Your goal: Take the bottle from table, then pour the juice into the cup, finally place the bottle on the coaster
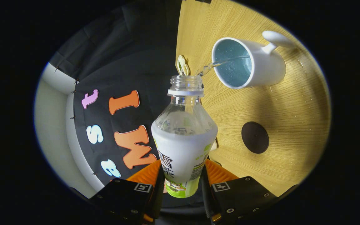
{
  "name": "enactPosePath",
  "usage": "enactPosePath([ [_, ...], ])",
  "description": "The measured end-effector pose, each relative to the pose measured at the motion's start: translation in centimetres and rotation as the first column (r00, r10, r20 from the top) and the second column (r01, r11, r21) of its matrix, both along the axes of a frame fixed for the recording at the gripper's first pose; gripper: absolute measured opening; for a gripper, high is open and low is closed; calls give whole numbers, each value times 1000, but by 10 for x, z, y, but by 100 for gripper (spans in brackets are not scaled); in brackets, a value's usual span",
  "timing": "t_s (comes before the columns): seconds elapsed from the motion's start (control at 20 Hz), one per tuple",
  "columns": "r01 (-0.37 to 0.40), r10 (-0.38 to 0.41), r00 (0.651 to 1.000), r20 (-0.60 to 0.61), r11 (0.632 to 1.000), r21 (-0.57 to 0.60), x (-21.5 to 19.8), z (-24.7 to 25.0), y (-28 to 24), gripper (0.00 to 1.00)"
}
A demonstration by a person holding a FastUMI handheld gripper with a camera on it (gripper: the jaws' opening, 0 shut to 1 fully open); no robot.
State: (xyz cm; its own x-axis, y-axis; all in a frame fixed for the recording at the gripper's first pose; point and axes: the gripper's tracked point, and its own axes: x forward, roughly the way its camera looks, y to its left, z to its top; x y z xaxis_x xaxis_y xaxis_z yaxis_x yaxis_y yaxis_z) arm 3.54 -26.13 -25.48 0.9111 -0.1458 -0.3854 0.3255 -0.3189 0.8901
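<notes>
Both fingers (155, 178) against tilted bottle (183, 140)

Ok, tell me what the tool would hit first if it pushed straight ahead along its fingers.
The tool is shut on the bottle, whose open neck points ahead. Beyond it seems to be only the small tag at the table edge; depth is unclear.

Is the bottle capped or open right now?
Open: the bottle, held in the gripper, has no cap, and liquid streams into the cup.
</notes>
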Motion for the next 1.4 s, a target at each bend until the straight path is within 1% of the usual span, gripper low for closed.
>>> enactPosePath([
  [0.75,37,-38,999,22,999,32,0,6,-7,55],
  [0.85,40,-41,999,20,998,40,6,9,-9,55],
  [1.4,69,-71,997,19,993,95,5,11,-11,55],
])
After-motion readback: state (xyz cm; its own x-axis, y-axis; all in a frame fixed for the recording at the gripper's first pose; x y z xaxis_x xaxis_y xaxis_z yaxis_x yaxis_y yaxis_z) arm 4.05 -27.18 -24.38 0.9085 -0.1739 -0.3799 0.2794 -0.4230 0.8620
